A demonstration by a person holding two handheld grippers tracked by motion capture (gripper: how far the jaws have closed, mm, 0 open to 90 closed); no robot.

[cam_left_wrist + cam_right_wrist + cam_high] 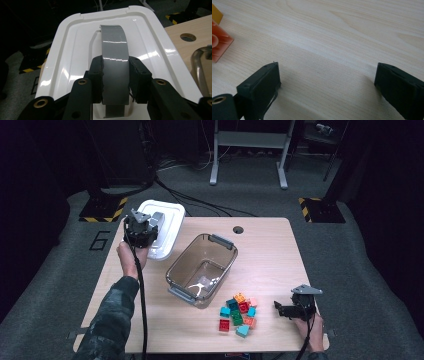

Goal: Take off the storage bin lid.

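Gripping the lid [167, 222] by its grey handle [156, 219], the left gripper [141, 226] stands at the desk's [270, 255] far-left corner in the high view. The lid lies partly over the desk edge, just beside the clear bin [202, 269], which sits open near the centre with only a small item inside; holding the handle gives a secure central lift point. A cluster of bricks [239, 314] lies in front of the bin, near the right gripper [281, 309], which rests low at the desk's near-right edge.

In the left gripper view, the two jaws clamp the handle [115, 62] from both sides, at its near half. The lid [67, 60] lies top side up, its rim intact; the bin's rim [200, 70] shows at the right.

In the right gripper view, the right gripper [327, 77] stands wide open and empty over bare desk [342, 32]. An orange brick [219, 43] sits just left of it, so the gripper appears staged for picking bricks.
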